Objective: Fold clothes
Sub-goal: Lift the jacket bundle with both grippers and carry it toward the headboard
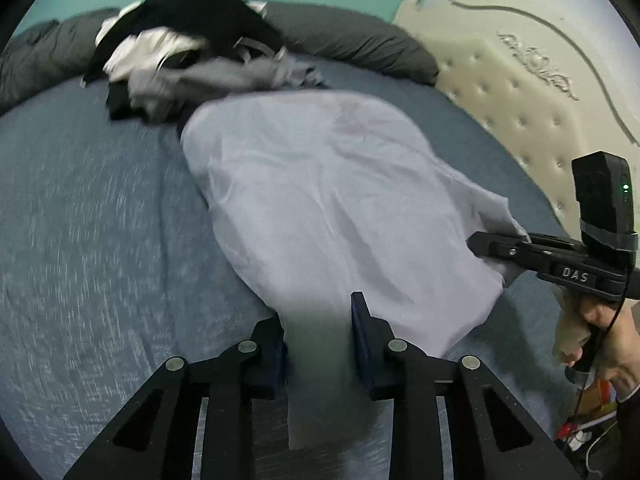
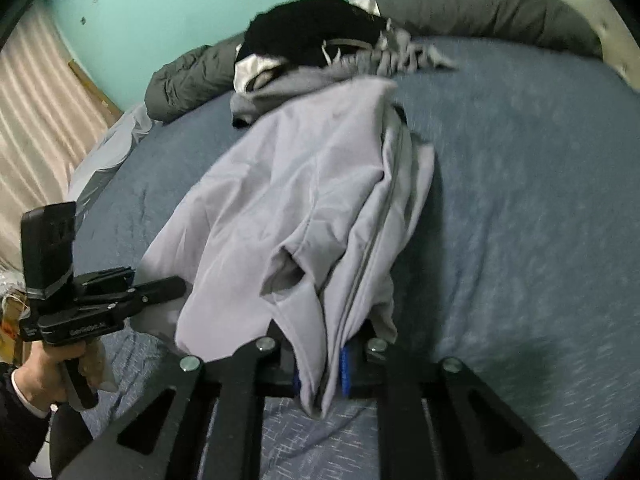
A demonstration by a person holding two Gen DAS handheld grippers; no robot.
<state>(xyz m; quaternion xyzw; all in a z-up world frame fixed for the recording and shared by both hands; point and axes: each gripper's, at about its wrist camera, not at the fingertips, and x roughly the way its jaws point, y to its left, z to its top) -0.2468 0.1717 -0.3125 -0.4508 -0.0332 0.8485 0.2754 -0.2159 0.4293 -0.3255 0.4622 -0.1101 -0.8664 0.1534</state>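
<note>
A pale lilac-grey garment [image 1: 320, 200] lies lengthwise on the blue bed sheet [image 1: 100, 220], with its near edge lifted off the sheet. My left gripper [image 1: 318, 320] is shut on a strip of that near hem, which hangs down between its pads. In the right wrist view the same garment [image 2: 288, 184] is bunched in folds, and my right gripper [image 2: 322, 368] is shut on a gathered corner of it. Each view shows the other gripper clamped on the cloth edge: the right one [image 1: 480, 244] at the right side, the left one [image 2: 180, 282] at the left side.
A pile of black, white and grey clothes [image 1: 180, 40] sits at the far end of the bed, against a rolled grey duvet [image 1: 352, 36]. A cream tufted headboard [image 1: 520, 92] borders the right. A striped curtain [image 2: 36, 112] hangs left of the bed. A hand [image 2: 40, 376] grips the left handle.
</note>
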